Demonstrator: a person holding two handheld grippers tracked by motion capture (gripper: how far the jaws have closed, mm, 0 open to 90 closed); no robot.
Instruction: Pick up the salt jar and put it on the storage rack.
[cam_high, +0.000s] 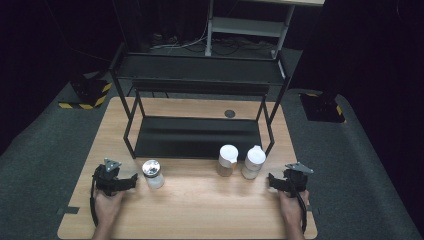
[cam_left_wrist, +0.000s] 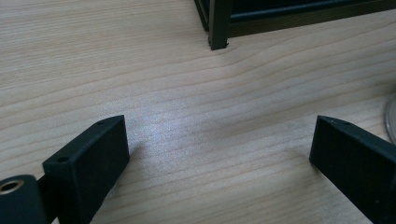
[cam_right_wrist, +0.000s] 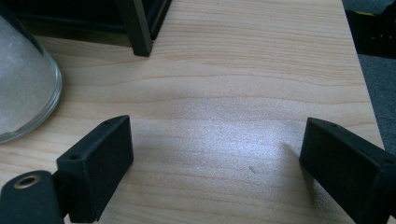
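Both grippers wide, empty, resting on table.
L gripper (cam_high: 131, 182) beside glass jar (cam_high: 153, 174): prob. fragile, slick; grip mid-body. R gripper (cam_high: 272, 181) near 2 jars.

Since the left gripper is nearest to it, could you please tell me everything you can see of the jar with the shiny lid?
The jar with the shiny lid is small, of clear glass by its look, holding something pale. Its silvery cap reflects the light. It stands upright on the wooden table, in front of the black rack's left front leg and apart from it. The left gripper sits beside it, jaws open and empty; whether they touch cannot be told.
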